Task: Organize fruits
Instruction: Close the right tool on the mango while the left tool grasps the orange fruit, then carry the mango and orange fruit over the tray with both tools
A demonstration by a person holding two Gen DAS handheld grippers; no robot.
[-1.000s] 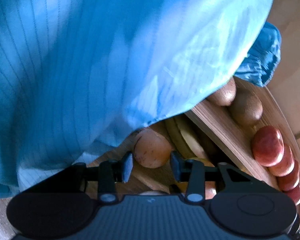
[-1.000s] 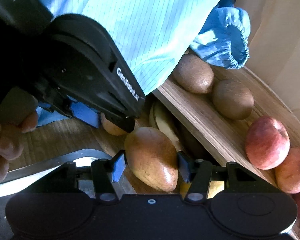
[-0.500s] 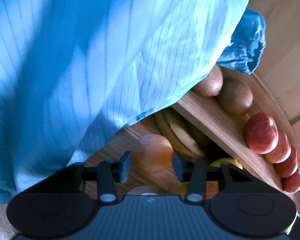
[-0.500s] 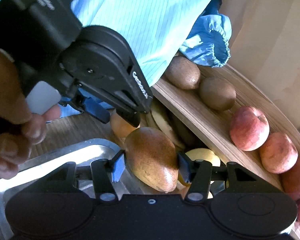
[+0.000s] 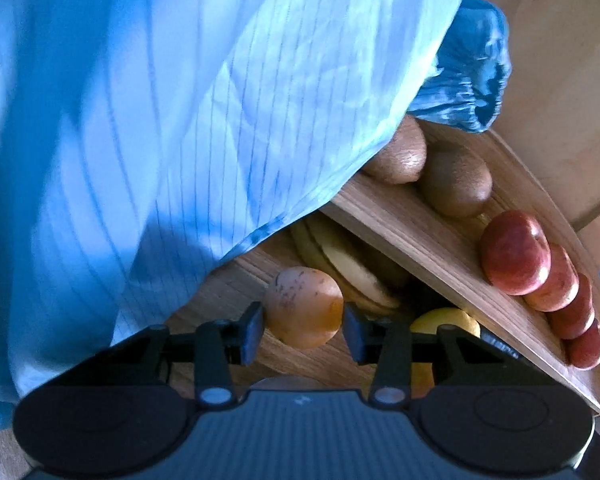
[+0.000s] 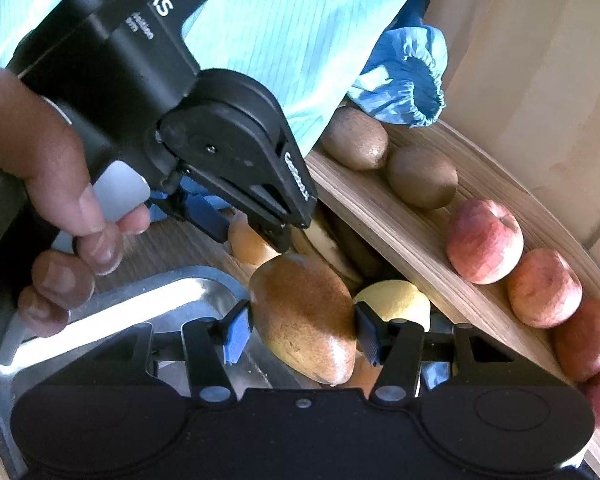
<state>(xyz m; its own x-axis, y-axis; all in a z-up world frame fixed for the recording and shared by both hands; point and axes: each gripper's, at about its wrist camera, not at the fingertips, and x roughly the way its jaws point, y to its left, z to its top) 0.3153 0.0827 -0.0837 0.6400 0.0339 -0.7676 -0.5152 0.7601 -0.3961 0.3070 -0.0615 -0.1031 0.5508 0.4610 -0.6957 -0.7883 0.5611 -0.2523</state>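
Note:
My left gripper (image 5: 303, 332) is shut on a round orange-brown fruit (image 5: 304, 308) over the lower wooden level. From the right wrist view the left gripper (image 6: 242, 230) shows with that fruit (image 6: 248, 242) between its pads, a person's hand (image 6: 60, 200) on its handle. My right gripper (image 6: 303, 334) is shut on a brown-yellow mango (image 6: 304, 316) above a metal tray (image 6: 100, 308). Two kiwis (image 6: 424, 178) and a row of red apples (image 6: 484, 240) lie on the curved wooden shelf (image 6: 380, 224). The left wrist view shows the kiwis (image 5: 456, 184) and apples (image 5: 514, 252) too.
Bananas (image 5: 356, 268) and a yellow fruit (image 5: 446, 320) lie under the shelf (image 5: 412, 240); the right wrist view shows the yellow fruit (image 6: 396, 300). A light blue garment (image 5: 180, 120) fills the left wrist view's upper left. A blue elastic cuff (image 6: 412, 84) hangs over the shelf's far end.
Both grippers have drawn back from the shelf with their fruits still held. More of the metal tray and the apple row now shows in the right wrist view.

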